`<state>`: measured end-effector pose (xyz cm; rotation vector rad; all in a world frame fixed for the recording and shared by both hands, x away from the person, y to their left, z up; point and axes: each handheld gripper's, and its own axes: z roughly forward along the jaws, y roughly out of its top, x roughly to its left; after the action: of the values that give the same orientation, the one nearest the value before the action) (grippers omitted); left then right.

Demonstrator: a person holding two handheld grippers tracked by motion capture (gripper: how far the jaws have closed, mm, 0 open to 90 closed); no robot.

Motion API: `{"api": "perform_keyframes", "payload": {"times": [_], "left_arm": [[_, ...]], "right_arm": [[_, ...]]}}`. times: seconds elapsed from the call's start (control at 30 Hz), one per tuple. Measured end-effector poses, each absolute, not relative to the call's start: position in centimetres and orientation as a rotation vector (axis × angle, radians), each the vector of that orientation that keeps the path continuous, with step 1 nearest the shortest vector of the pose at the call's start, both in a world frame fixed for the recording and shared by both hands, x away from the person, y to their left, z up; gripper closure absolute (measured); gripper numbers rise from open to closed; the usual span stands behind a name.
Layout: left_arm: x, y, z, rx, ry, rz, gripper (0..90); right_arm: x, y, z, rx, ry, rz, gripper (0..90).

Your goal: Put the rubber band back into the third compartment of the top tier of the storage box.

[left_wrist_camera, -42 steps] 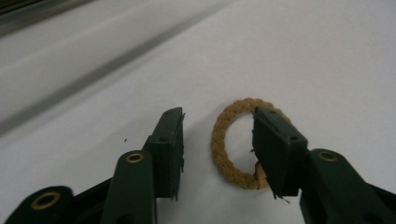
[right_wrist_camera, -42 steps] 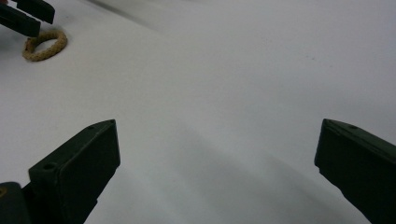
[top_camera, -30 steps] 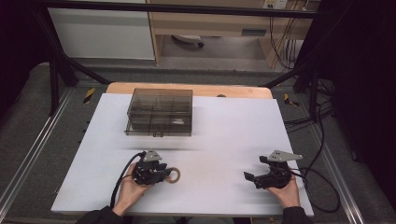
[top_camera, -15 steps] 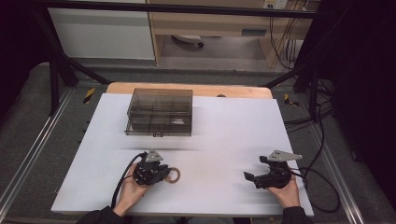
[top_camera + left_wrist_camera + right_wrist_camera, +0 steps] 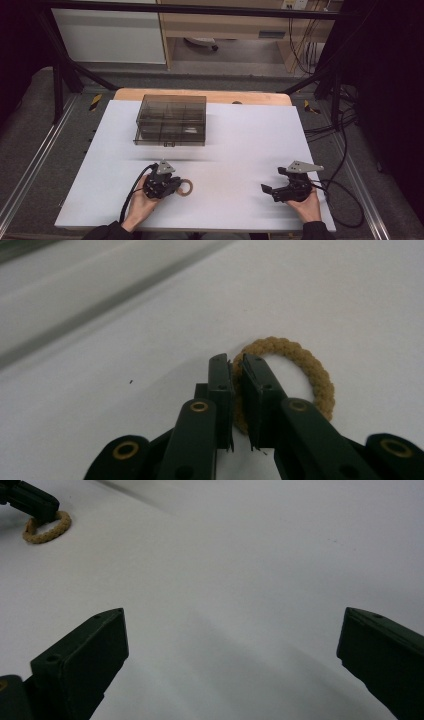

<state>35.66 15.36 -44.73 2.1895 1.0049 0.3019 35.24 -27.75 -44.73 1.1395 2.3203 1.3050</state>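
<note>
A tan braided ring [image 5: 310, 365] lies flat on the white table [image 5: 240, 150], near the front left. My left gripper [image 5: 237, 360] has just been closing and is shut on the ring's near side, with the braid pinched between the two pads. From above, the left gripper [image 5: 177, 186] rests low on the table with the ring [image 5: 186, 188] sticking out to its right. My right gripper [image 5: 272, 180] sits near the front right, jaws wide apart and pointing left. Nothing but bare table lies between the jaws of the right gripper [image 5: 232, 612], and the ring [image 5: 47, 530] shows far off.
A smoky see-through compartment box [image 5: 171, 120] stands at the back left of the table. Cables trail from both grippers, and a loop [image 5: 345, 200] lies off the table's right edge. A wooden edge [image 5: 250, 96] runs along the back.
</note>
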Motion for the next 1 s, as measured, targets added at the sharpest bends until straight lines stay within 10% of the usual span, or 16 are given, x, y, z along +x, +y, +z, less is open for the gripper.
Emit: {"api": "perform_keyframes", "payload": {"times": [1.0], "left_arm": [[35.34, 15.66, -43.94, 2.160, 0.986, 0.292, 84.4]], "right_arm": [[35.27, -27.75, -44.76, 1.147, 2.326, 1.303, 0.8]]}}
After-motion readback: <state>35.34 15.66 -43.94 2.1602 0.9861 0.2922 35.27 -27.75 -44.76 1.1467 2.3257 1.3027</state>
